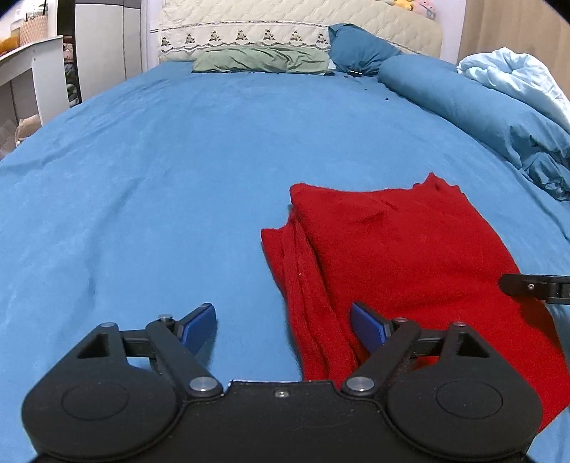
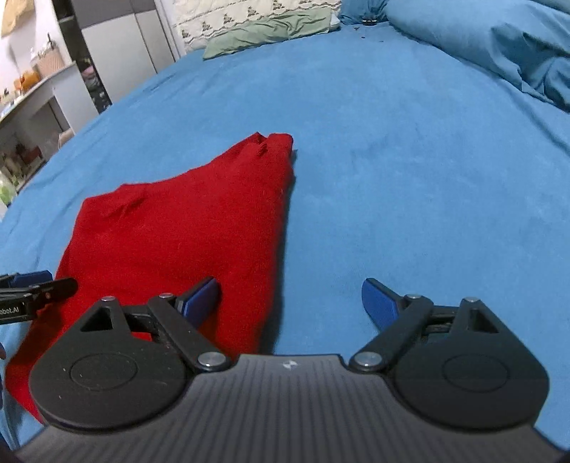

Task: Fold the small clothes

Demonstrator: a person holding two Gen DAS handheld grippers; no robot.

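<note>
Both grippers spread wide over a folded red garment on a blue bed.

The left gripper [image 1: 283,329] has its jaws released and holds nothing; the garment [image 1: 402,256] lies under its right finger [image 1: 368,329] and runs ahead and rightward, while its left finger hangs over bare sheet [image 1: 142,171]. The right gripper [image 2: 290,302] is likewise released and empty, with the garment [image 2: 185,228] under its left finger [image 2: 201,297] and bare sheet between the jaws. Only the left view shows the stacked fold edges along the garment's left side; only the right view shows its far corner bunched to a point. Each view catches the other gripper's tip at its edge. Beyond the jaws lie a green pillow [image 1: 262,58], a rolled blue duvet [image 1: 463,103] far right, and a quilted headboard [image 1: 285,21].
</note>
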